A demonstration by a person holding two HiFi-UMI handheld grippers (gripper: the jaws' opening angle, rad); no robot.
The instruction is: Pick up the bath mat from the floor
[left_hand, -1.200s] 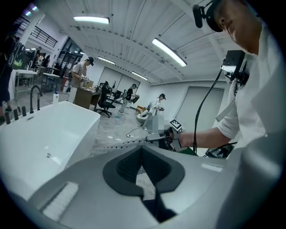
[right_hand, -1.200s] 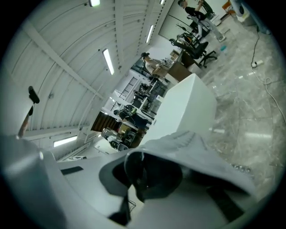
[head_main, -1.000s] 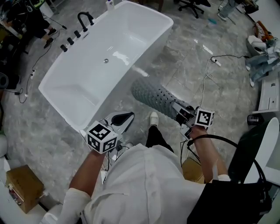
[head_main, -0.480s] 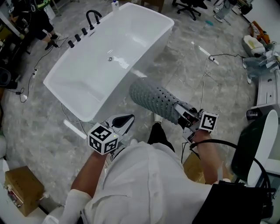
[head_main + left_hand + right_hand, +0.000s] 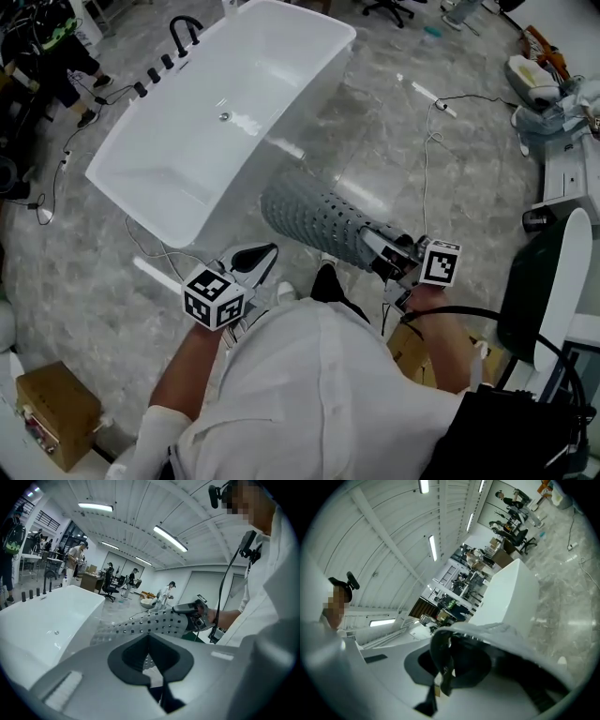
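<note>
The right gripper (image 5: 386, 253) was pinched narrow on one end of the grey perforated rubber bath mat (image 5: 314, 216). The mat was curled into a loose roll and stretched away ahead of its jaws. To its left, the left gripper (image 5: 262, 255) had its jaws together with nothing between them. Beyond both stood the white rectangular bathtub (image 5: 169, 159) on the grey marbled floor (image 5: 394, 141).

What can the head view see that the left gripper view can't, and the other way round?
Only the head view: a cardboard box and the cube on the left gripper. Only the left gripper view: ceiling lights and people at desks. Both: the tub and the mat, clamped in the right gripper.
</note>
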